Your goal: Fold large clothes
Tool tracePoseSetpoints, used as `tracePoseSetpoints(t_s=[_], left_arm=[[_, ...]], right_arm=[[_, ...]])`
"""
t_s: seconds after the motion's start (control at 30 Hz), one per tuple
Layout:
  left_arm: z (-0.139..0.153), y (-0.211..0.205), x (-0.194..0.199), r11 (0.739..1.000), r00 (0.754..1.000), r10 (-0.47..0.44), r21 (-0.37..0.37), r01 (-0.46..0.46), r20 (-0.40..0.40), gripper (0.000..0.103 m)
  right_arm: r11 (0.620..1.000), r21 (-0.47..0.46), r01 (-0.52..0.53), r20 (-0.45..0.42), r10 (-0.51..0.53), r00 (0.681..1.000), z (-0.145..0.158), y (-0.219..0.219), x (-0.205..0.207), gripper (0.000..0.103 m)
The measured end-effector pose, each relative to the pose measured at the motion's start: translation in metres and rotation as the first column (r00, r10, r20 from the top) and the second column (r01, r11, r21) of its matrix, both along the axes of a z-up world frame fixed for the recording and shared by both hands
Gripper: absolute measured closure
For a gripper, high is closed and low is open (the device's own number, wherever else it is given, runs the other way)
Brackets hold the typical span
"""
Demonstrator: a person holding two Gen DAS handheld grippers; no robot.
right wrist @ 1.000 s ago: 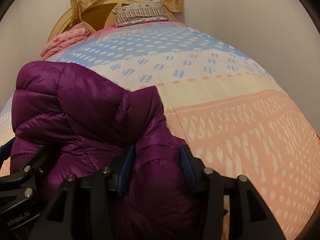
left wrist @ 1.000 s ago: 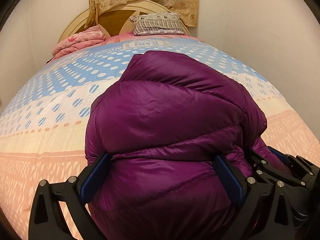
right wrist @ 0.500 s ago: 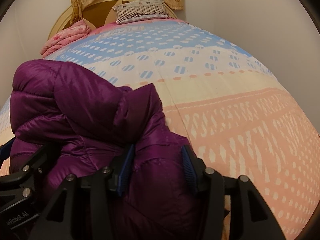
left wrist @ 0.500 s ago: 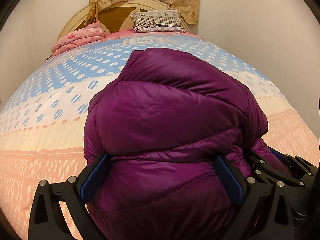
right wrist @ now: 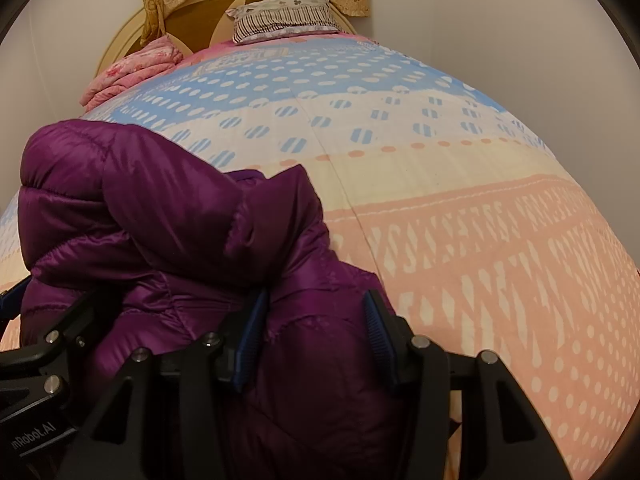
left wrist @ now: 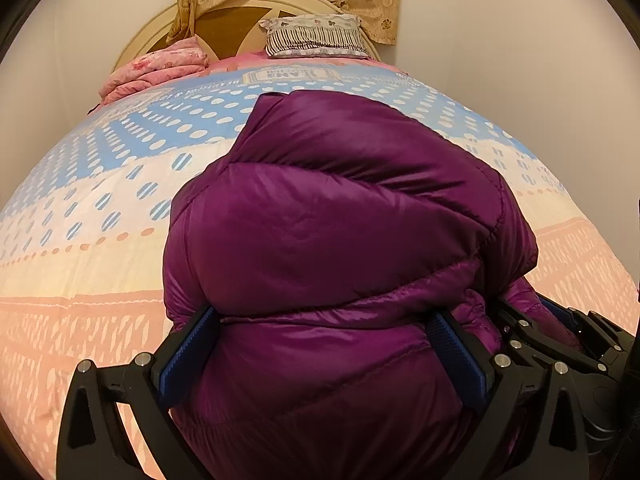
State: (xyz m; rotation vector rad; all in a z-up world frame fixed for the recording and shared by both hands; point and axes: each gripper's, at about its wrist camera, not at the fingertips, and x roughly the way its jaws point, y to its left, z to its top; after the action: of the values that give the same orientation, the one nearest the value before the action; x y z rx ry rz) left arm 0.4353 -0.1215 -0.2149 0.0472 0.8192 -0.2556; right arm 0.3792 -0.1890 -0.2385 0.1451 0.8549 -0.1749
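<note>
gripping the purple down jacket (left wrist: 340,240) at its near edge, both claws have puffy fabric between their blue pads: the left gripper (left wrist: 324,344) stands wide around a thick bundle, its pads pressed into the sides, and the right gripper (right wrist: 314,328) is narrower, clamped on a smaller fold at the jacket's right side, just beside the left one. the jacket sits bunched on the patterned bedspread (right wrist: 480,240), near the foot of the bed.

the step in hand looks like carrying the near hem forward to fold the jacket over itself. to do it well, i would keep both grips firm, since slick padded nylon slips easily, lift the two hands evenly so the hem stays straight, and lay it down rather than drop it.

room ahead is open: bare bedspread lies beyond and to the right of the jacket. the striped pillow (left wrist: 316,36) and the pink folded quilt (left wrist: 156,68) sit well apart at the headboard (left wrist: 224,28).
</note>
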Motion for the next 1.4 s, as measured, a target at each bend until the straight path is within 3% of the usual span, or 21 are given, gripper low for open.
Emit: tracePoseSetpoints(t_s=[0.23, 0.37, 0.4, 0.43, 0.5, 0.6, 0.73, 0.8, 0.93, 1.07, 1.17, 1.23, 1.4], left_arm=[[0.002, 0.001, -0.002, 1.0, 1.0, -0.009, 0.003, 0.009, -0.01, 0.001], [0.02, 0.022, -0.023, 0.997, 0.997, -0.07, -0.038, 0.069, -0.032, 0.001], [0.026, 0.034, -0.032, 0.996, 0.998, -0.067, -0.059, 0.066, -0.016, 0.001], [0.032, 0.047, -0.042, 0.994, 0.998, -0.063, -0.086, 0.063, 0.005, 0.001], [0.034, 0.067, -0.054, 0.991, 0.998, -0.066, -0.114, 0.068, 0.019, 0.001], [0.016, 0.079, -0.053, 0.995, 0.998, -0.052, -0.086, 0.049, -0.044, 0.001], [-0.002, 0.087, -0.056, 0.979, 0.993, -0.064, -0.198, 0.043, -0.103, 0.001], [-0.005, 0.084, -0.059, 0.975, 0.992, -0.077, -0.216, 0.053, -0.101, 0.001], [-0.008, 0.079, -0.059, 0.97, 0.99, -0.103, -0.228, 0.079, -0.096, 0.001], [-0.01, 0.076, -0.059, 0.969, 0.989, -0.12, -0.227, 0.097, -0.089, 0.001], [-0.009, 0.073, -0.06, 0.973, 0.99, -0.12, -0.209, 0.102, -0.076, 0.001], [-0.007, 0.069, -0.063, 0.975, 0.99, -0.125, -0.192, 0.112, -0.061, 0.001], [-0.007, 0.06, -0.061, 0.978, 0.99, -0.122, -0.18, 0.109, -0.063, 0.001]], right_arm=[[1.0, 0.022, -0.006, 0.004, 0.006, 1.0, 0.0, -0.003, -0.001, 0.05], [0.995, 0.06, -0.084, -0.007, 0.085, 0.996, 0.008, -0.012, -0.006, 0.049], [0.99, 0.104, -0.097, 0.005, 0.097, 0.995, 0.012, -0.021, -0.012, 0.043], [0.987, 0.137, -0.078, 0.013, 0.076, 0.997, 0.015, -0.03, -0.02, 0.03], [0.985, 0.166, -0.052, 0.033, 0.047, 0.998, 0.016, -0.04, -0.032, 0.024], [0.99, 0.127, -0.063, 0.042, 0.058, 0.997, 0.013, -0.035, -0.04, 0.024], [0.98, 0.19, -0.063, 0.043, 0.056, 0.997, 0.006, -0.034, -0.044, 0.028], [0.964, 0.248, -0.099, 0.059, 0.087, 0.994, 0.005, -0.035, -0.047, 0.037], [0.954, 0.264, -0.142, 0.086, 0.124, 0.989, 0.005, -0.038, -0.052, 0.045], [0.948, 0.266, -0.177, 0.1, 0.156, 0.983, 0.0, -0.035, -0.053, 0.047], [0.953, 0.226, -0.2, 0.142, 0.171, 0.975, 0.001, -0.026, -0.061, 0.054], [0.96, 0.197, -0.2, 0.135, 0.175, 0.975, -0.002, -0.02, -0.065, 0.054], [0.945, 0.28, -0.167, 0.086, 0.149, 0.985, -0.011, -0.032, -0.046, 0.046]])
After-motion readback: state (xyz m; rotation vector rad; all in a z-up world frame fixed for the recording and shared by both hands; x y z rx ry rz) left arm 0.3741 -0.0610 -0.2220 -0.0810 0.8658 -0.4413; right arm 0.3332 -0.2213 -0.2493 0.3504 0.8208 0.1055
